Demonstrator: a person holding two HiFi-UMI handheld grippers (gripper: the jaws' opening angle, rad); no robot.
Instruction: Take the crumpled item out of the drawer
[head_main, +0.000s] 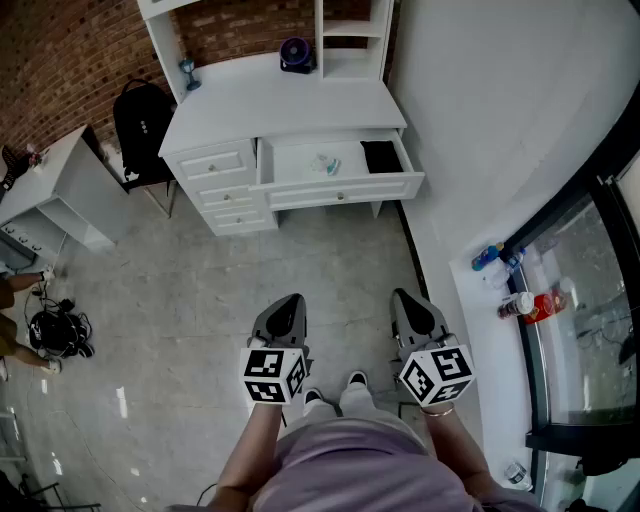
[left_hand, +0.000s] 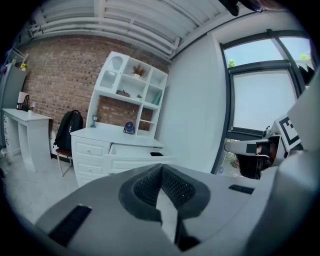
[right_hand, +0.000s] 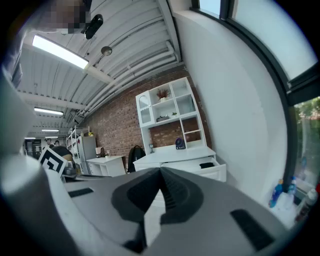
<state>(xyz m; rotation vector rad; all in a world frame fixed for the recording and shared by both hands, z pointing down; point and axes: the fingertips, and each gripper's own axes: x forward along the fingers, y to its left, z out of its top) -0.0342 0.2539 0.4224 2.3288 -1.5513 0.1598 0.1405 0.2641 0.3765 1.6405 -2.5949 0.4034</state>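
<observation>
The white desk's top drawer (head_main: 340, 186) stands pulled open. Inside it lies a small pale crumpled item (head_main: 325, 164), with a black item (head_main: 381, 156) at the drawer's right end. Both grippers hang low over the floor, well short of the desk. My left gripper (head_main: 290, 301) and my right gripper (head_main: 402, 297) both point toward the desk. The left gripper (left_hand: 161, 168) has its jaws closed together with nothing between them, and so does the right gripper (right_hand: 160, 170). In both gripper views the drawer (left_hand: 135, 150) (right_hand: 200, 169) shows from the side and the crumpled item is hidden.
A small fan (head_main: 297, 55) sits on the desk top below a white shelf unit (head_main: 352, 35). A black backpack (head_main: 141, 125) rests on a chair left of the desk. A second white table (head_main: 60, 190) stands at the left. Bottles (head_main: 515, 290) line the window sill at the right.
</observation>
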